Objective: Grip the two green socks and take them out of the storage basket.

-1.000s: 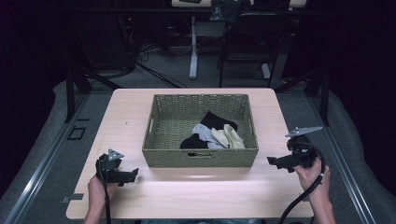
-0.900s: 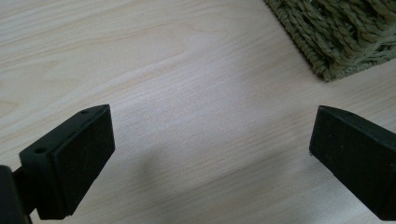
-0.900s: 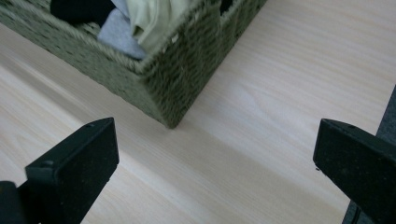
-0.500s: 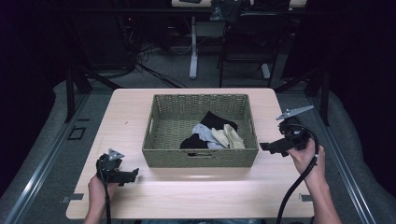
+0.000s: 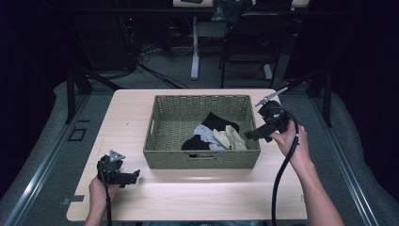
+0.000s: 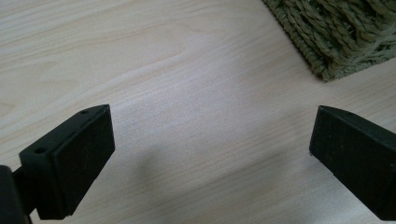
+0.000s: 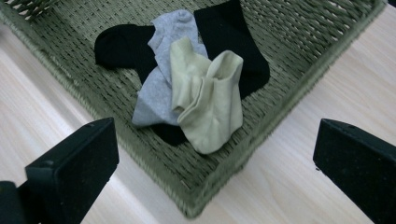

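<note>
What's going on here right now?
A person holds a gripper in each hand at a wooden table. The right gripper hangs open over the right rim of the basket, pointed at the pile of socks inside: black, grey and cream ones. Nothing is grasped yet. The left gripper sits open and low over the table, near the basket's front left corner.

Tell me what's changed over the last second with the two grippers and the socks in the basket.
The right gripper has moved up from the table's right edge toward the woven basket, and now hovers over its right rim, jaws open, aimed at the cream sock. It holds nothing. The left gripper stayed put near the front left of the table, open. The socks and basket haven't shifted.
</note>
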`<state>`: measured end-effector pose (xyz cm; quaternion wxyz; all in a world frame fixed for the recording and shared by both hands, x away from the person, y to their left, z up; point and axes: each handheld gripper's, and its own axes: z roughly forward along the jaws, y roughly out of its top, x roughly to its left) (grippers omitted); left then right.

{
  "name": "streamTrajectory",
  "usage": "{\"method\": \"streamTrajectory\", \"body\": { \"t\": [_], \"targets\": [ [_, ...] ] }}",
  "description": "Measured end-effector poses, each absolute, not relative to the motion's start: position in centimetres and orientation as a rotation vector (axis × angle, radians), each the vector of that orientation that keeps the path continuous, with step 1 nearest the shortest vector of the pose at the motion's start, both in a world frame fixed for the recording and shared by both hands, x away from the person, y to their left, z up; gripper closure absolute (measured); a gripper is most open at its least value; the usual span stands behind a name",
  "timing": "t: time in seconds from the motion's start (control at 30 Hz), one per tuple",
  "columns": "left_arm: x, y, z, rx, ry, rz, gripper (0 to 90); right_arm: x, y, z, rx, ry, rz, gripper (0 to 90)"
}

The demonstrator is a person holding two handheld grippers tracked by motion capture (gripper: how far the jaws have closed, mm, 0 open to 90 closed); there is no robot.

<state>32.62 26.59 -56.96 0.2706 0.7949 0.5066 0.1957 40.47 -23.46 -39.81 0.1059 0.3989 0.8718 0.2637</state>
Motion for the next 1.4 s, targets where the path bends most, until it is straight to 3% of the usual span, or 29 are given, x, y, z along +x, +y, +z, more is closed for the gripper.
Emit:
{"method": "streamTrajectory", "body": {
  "t": [0.6,0.9,1.1,1.4],
  "targets": [
    [32.6,26.6,-57.0,2.147,1.362,0.526,0.2,45.5,-19.3,-42.2,1.164,2.678,0.637,3.8],
    [32.6,26.7,-56.9,2.139,1.369,0.524,0.2,47.2,-17.8,-44.1,1.222,2.7,0.596,15.9],
    [32.6,26.7,-56.9,2.14,1.367,0.524,0.2,48.1,-16.9,-45.5,1.259,2.701,0.504,28.9],
    [32.6,26.7,-56.9,2.138,1.37,0.523,0.2,49.0,-16.2,-47.4,1.32,2.692,0.425,35.9]
  ]
}}
